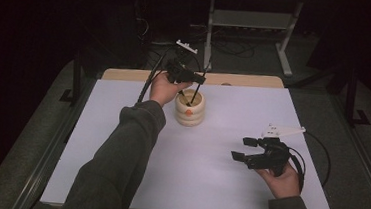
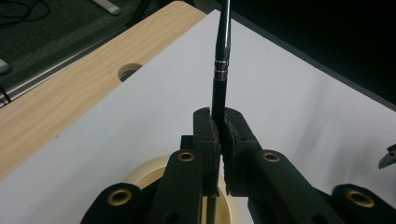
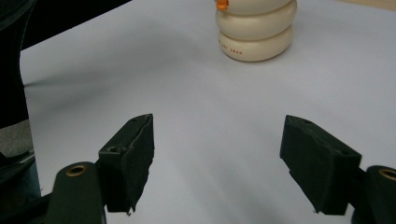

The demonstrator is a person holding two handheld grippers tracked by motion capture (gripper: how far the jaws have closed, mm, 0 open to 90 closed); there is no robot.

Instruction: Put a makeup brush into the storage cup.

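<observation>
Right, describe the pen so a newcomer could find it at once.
Start at the white table and go to the cream ribbed holder near its far edge. Above it, the left gripper is shut on a slim black pen. A silver band at mid-barrel sets it apart from the black fingers.

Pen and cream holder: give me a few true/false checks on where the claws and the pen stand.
1. The left claw is shut on the pen. True.
2. The pen lies flat on the white table top. False: it stands near upright, its lower end over the cream ringed holder.
3. The right claw holds the holder. False: it is open and empty, apart from the holder.
4. The holder has an orange spot on its side. True.
</observation>
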